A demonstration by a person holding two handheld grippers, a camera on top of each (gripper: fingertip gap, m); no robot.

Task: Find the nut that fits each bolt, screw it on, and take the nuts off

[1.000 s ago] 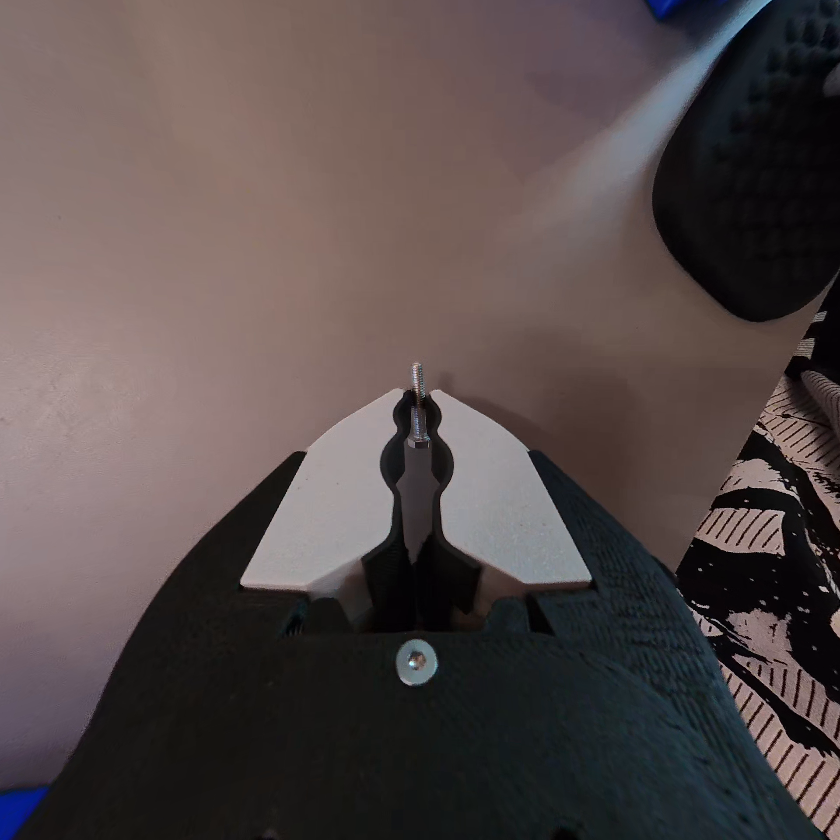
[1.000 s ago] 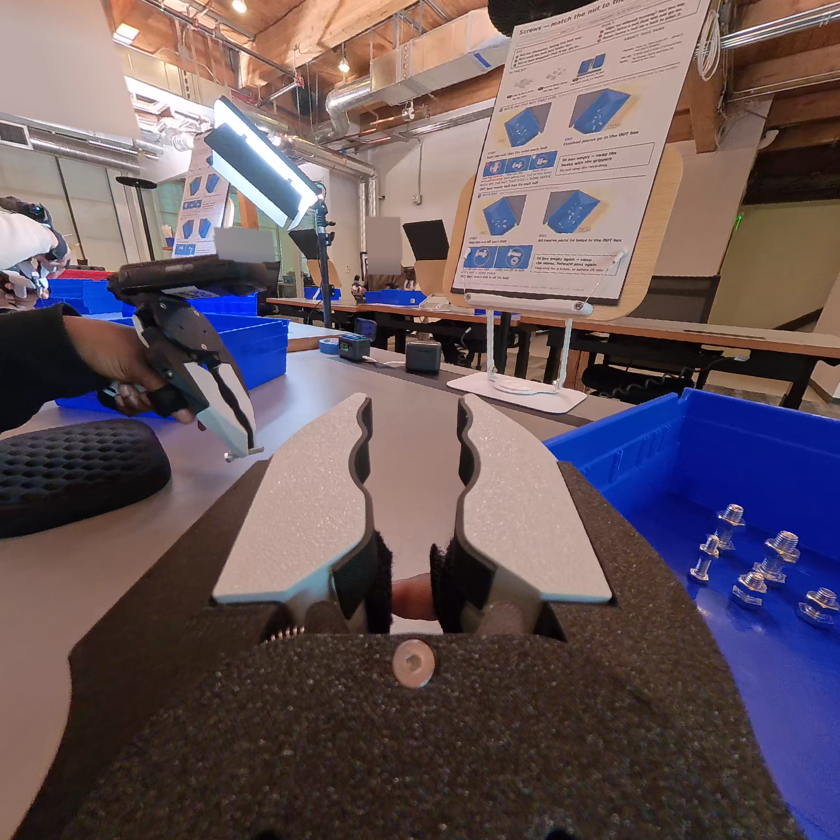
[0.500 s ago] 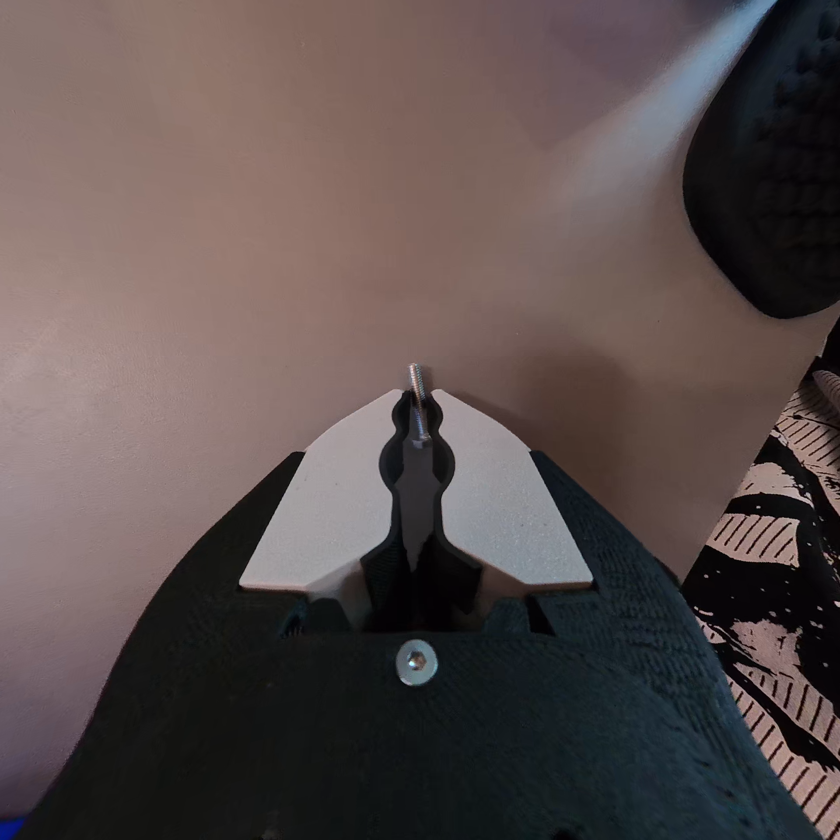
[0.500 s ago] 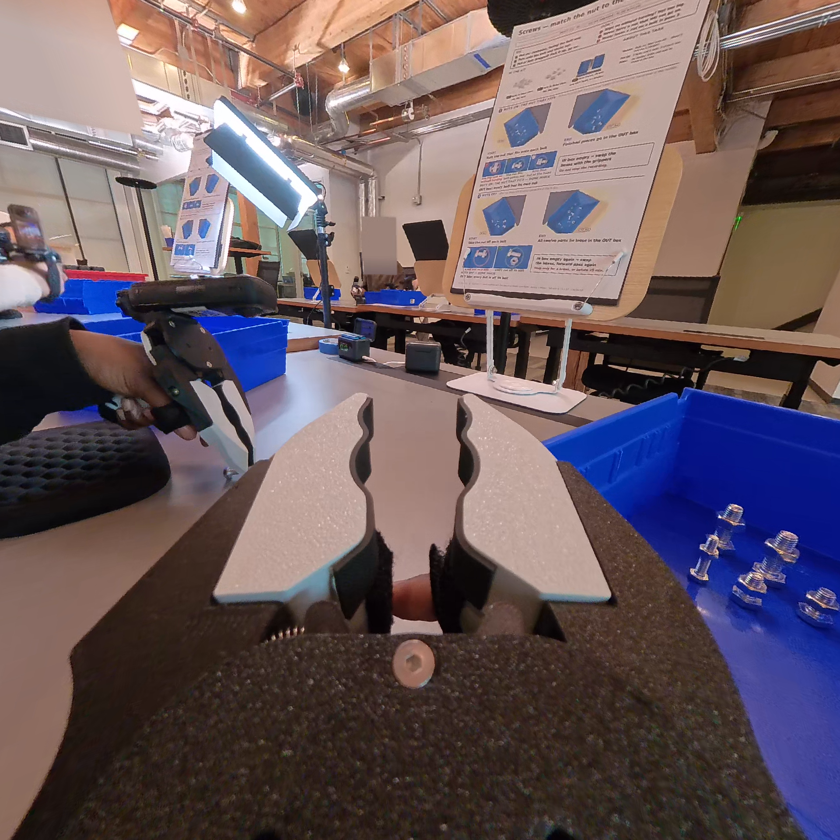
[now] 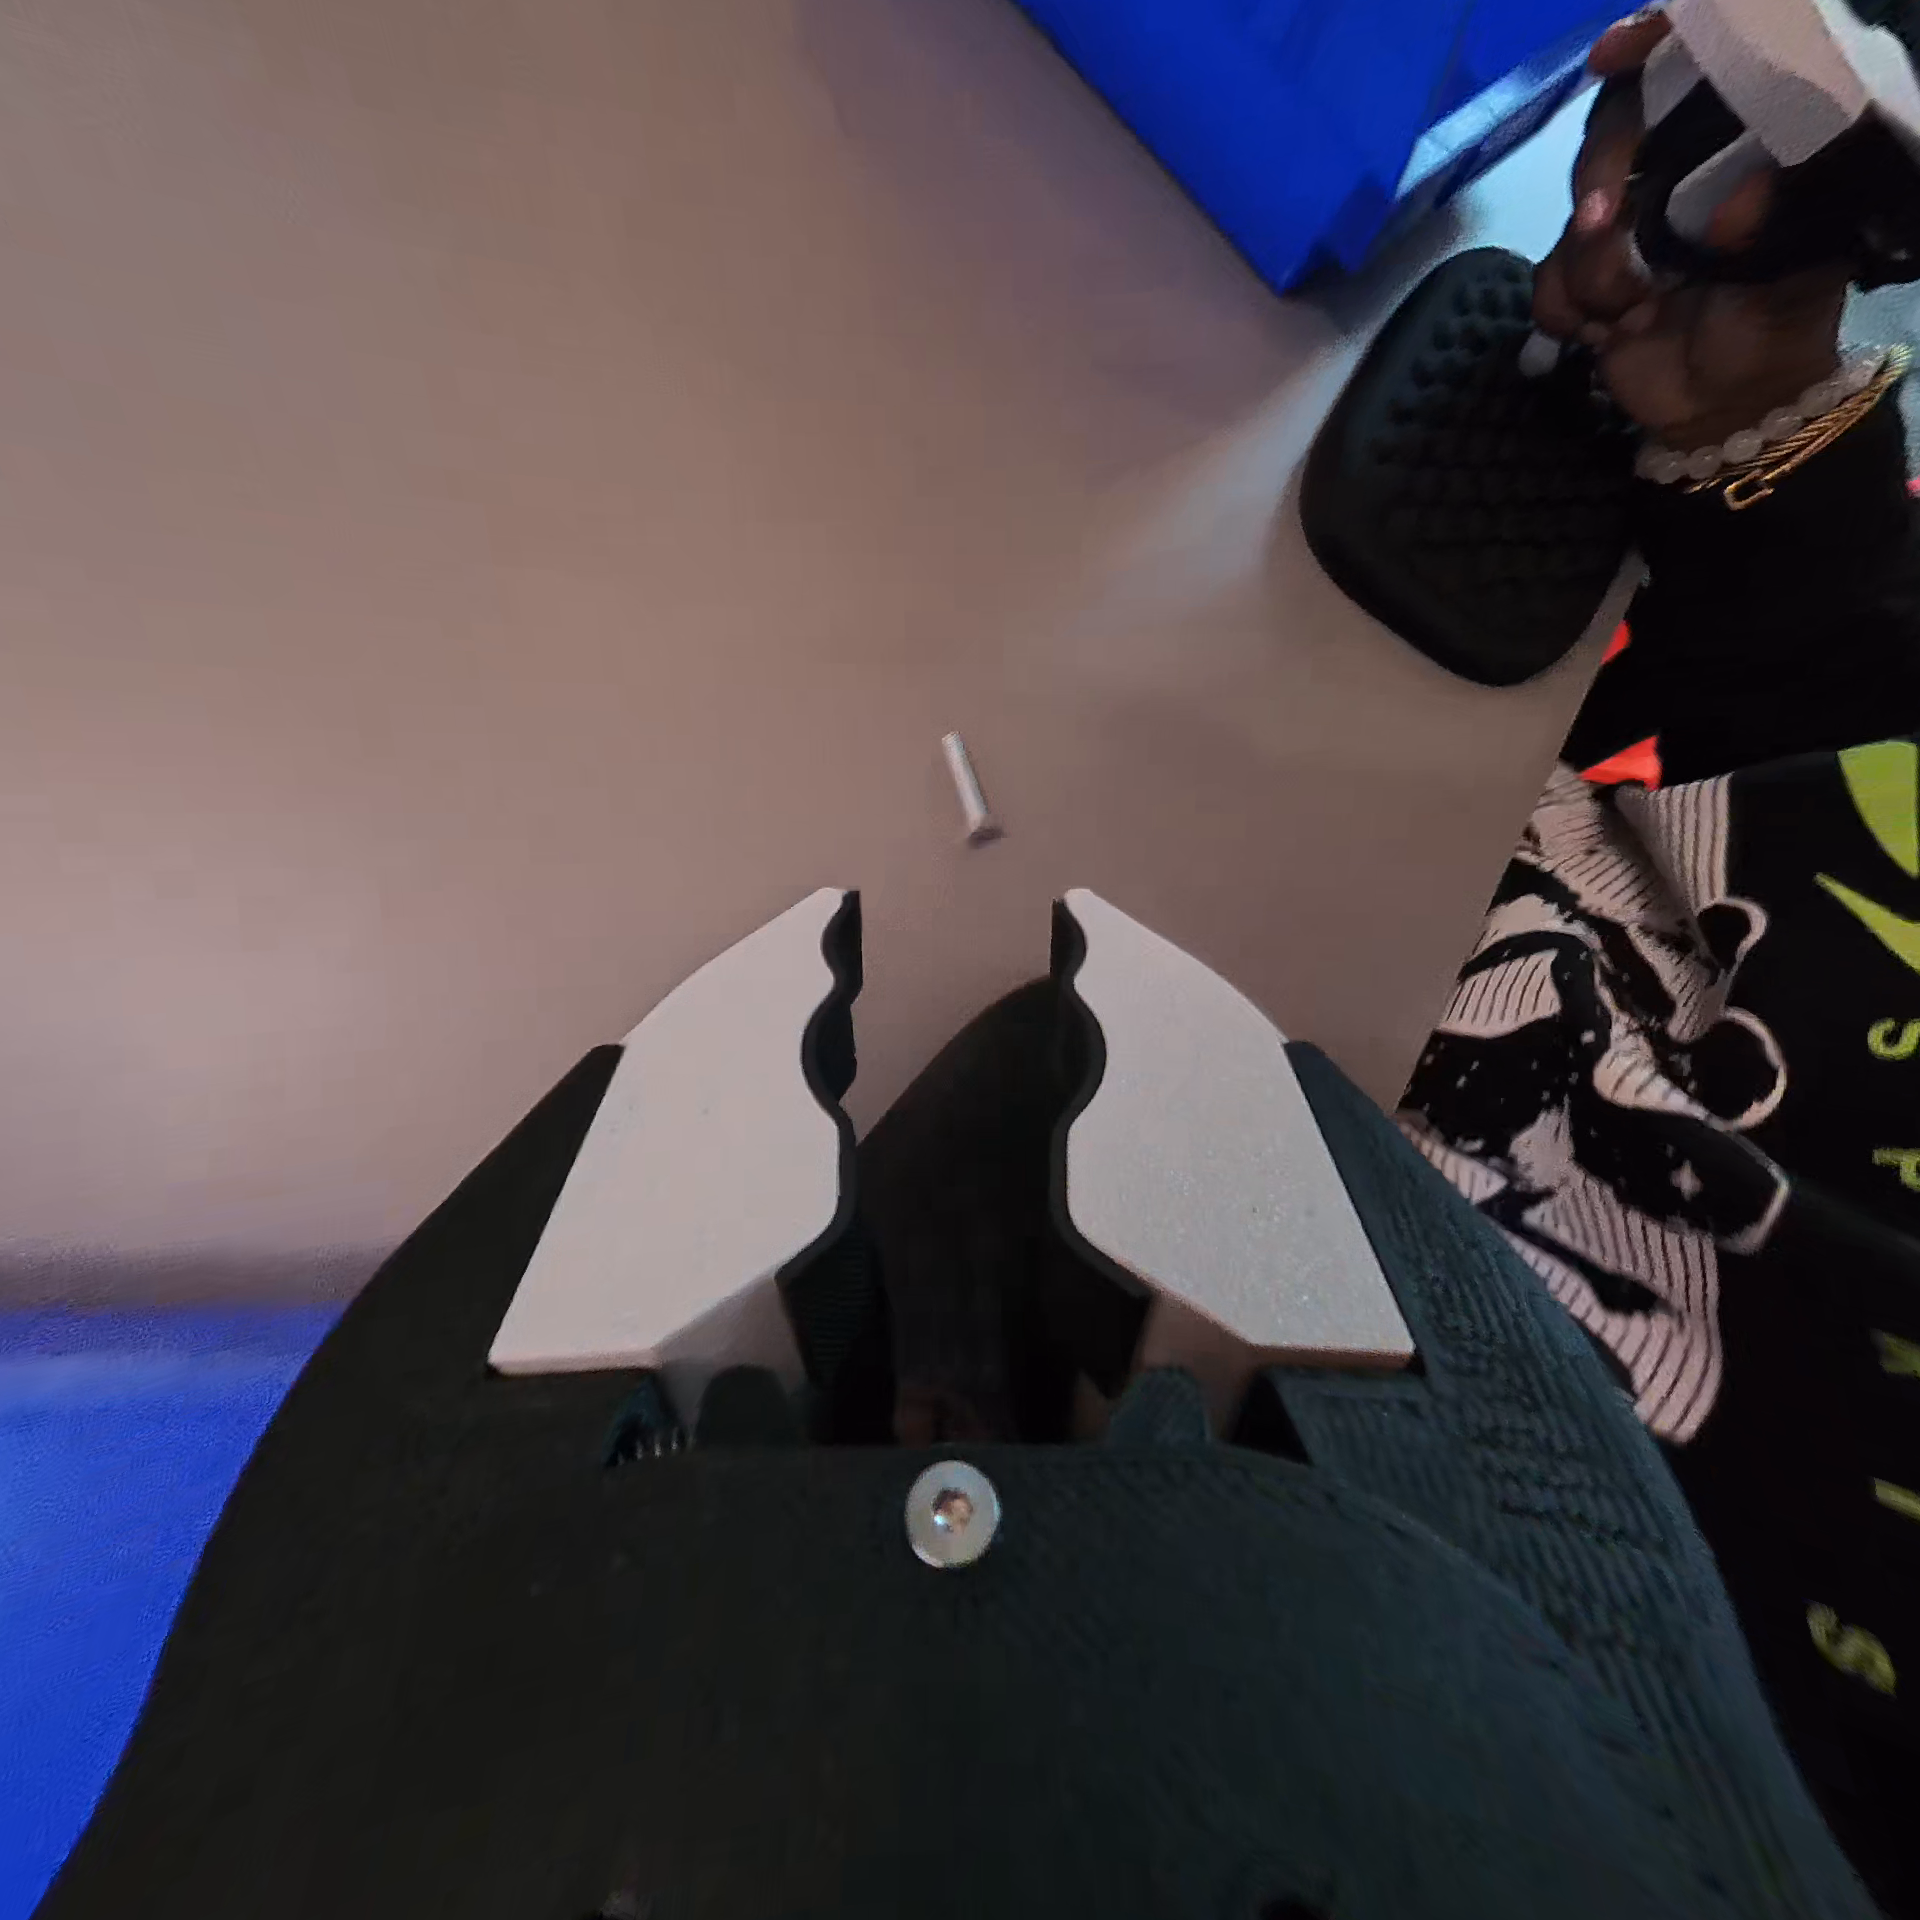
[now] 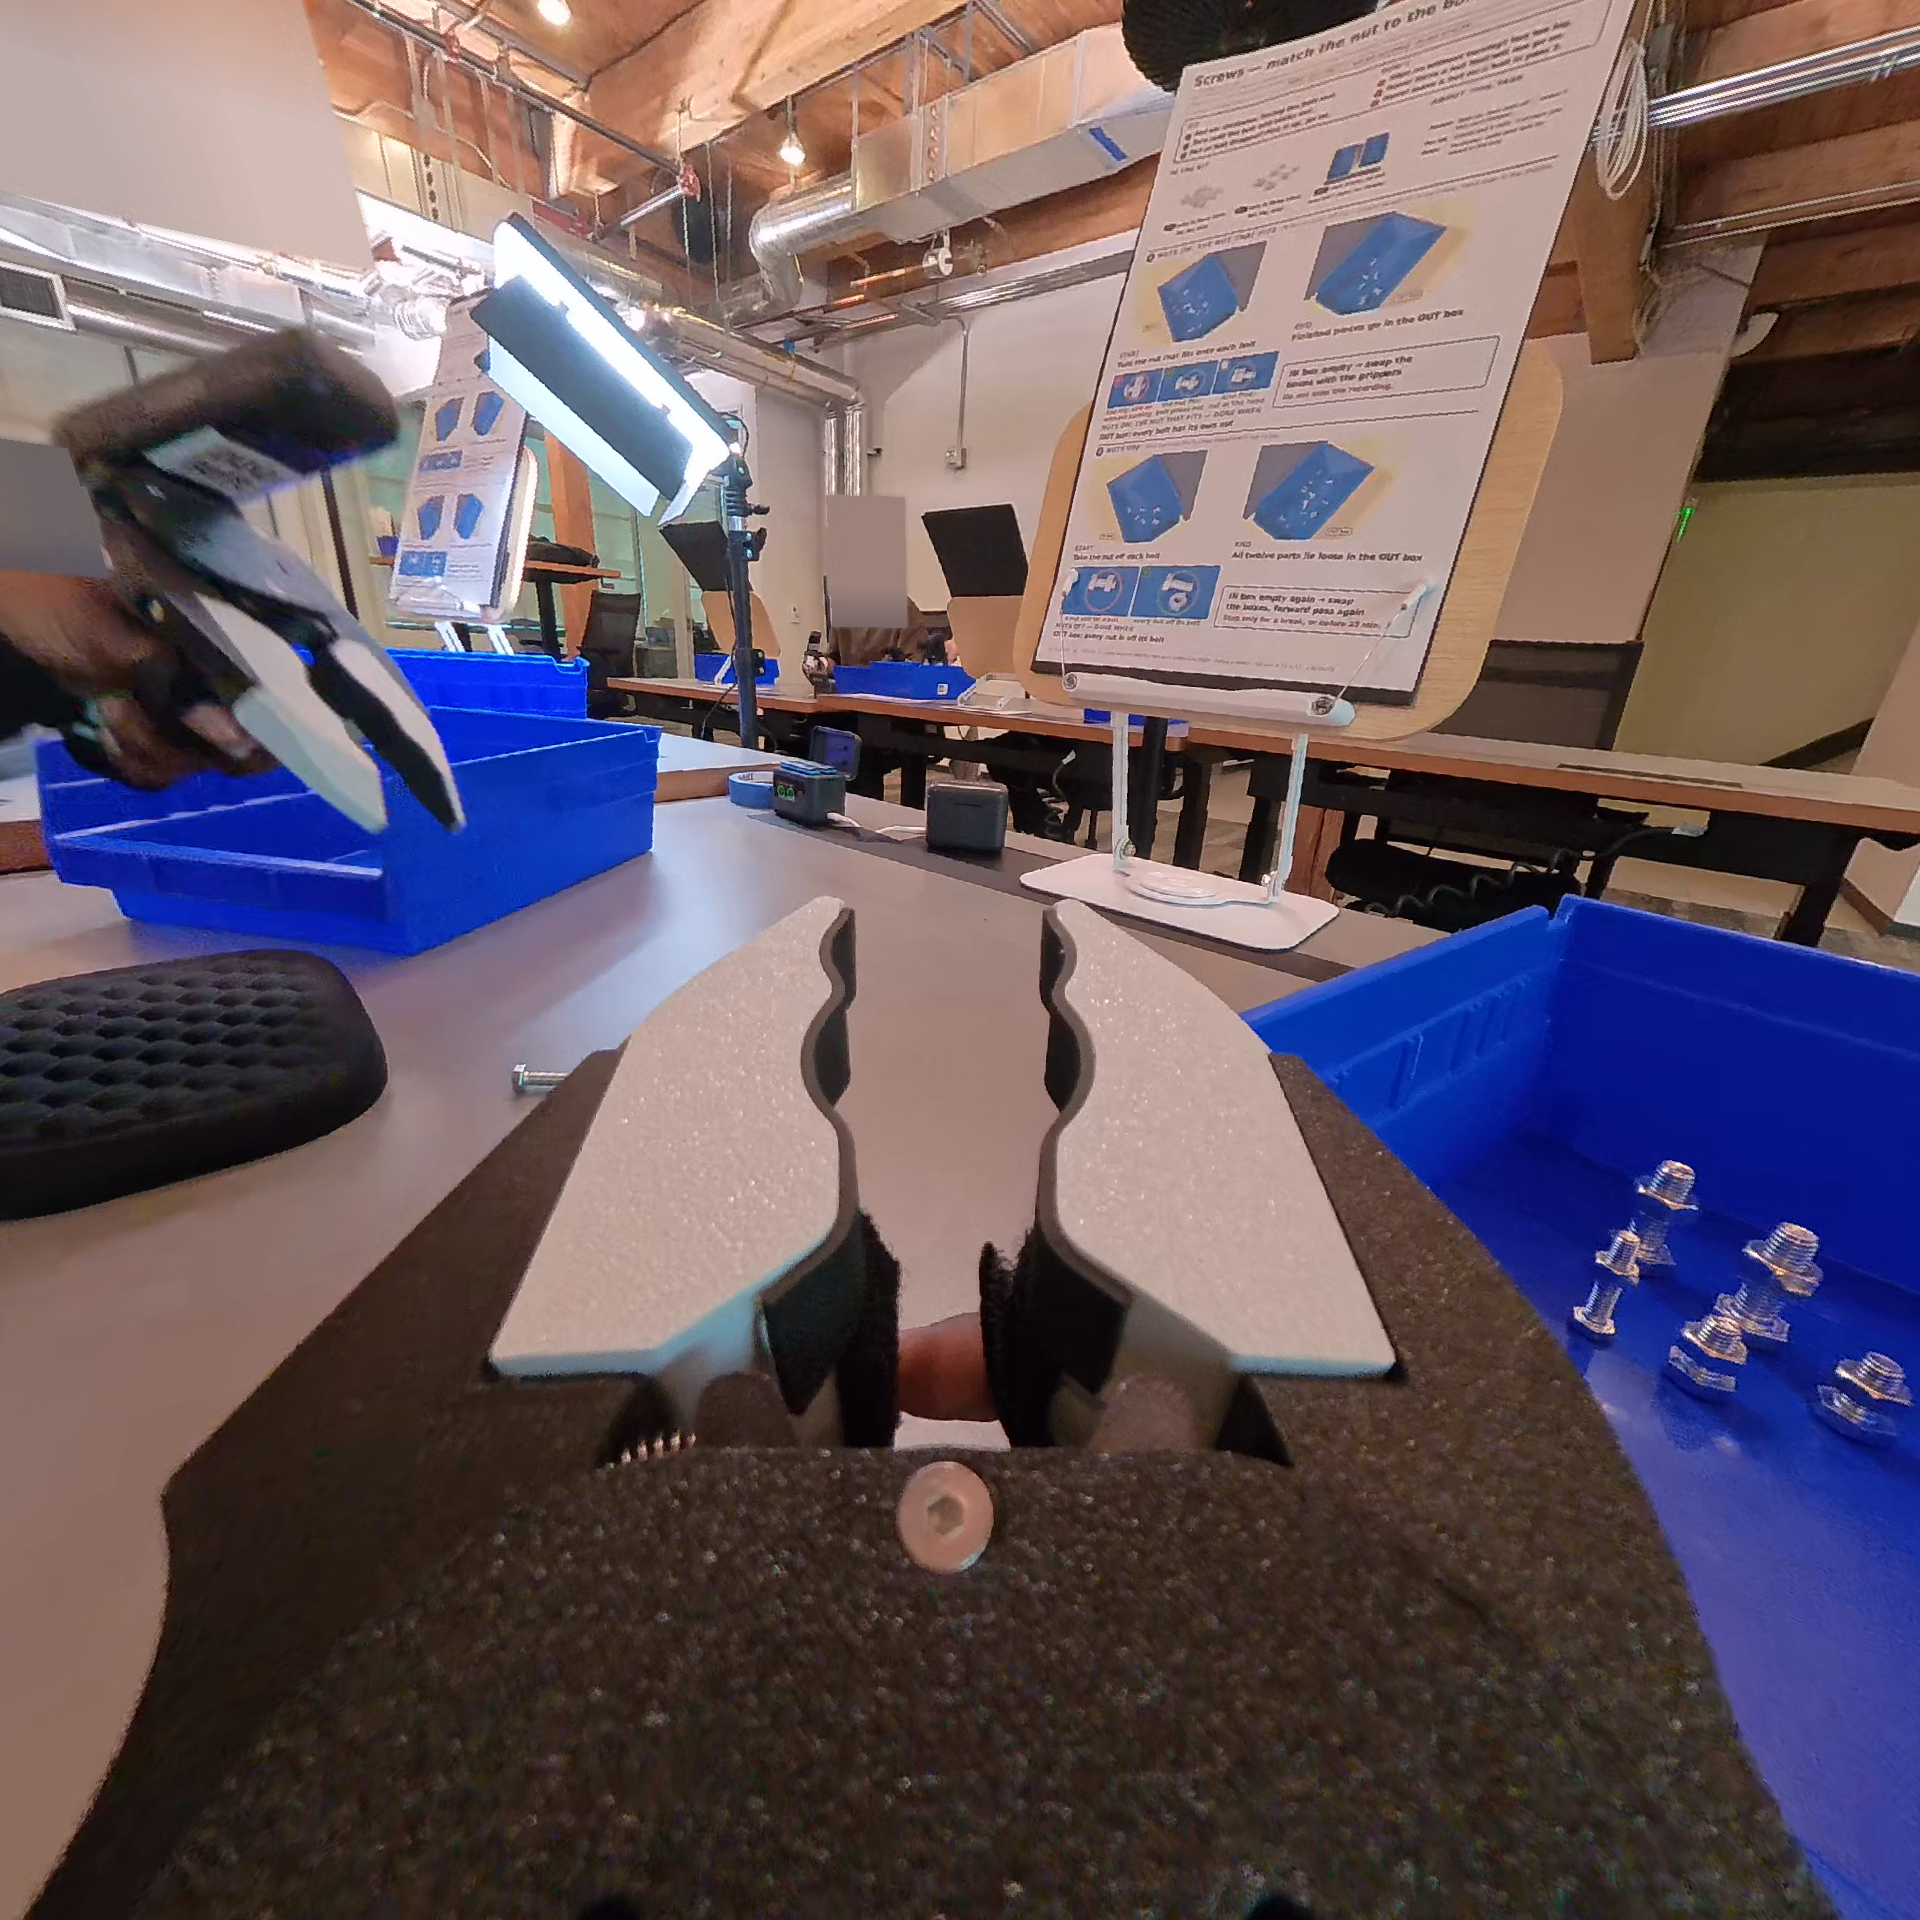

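a workshop with wooden ceiling beams, ducts and rows of tables lies behind a grey tabletop [image 6: 727, 914]. on it a small silver bolt [image 5: 967, 784] lies on its side, bare of any nut, just beyond the tips of the left claw [image 5: 956, 904], which is raised above it with its jaws spread wide and nothing in them. a black honeycomb pad [image 6: 156, 1070] rests near the bolt, toward the tabletop's left edge. the right claw [image 6: 945, 914] is also wide apart and bare, low over the tabletop. just to its right an open blue bin [image 6: 1714, 1039] holds several bolts with nuts on them [image 6: 1745, 1299]. another blue bin [image 6: 364, 831] stands toward the far left edge, and an instruction sheet on a stand [image 6: 1299, 416] at the far edge.
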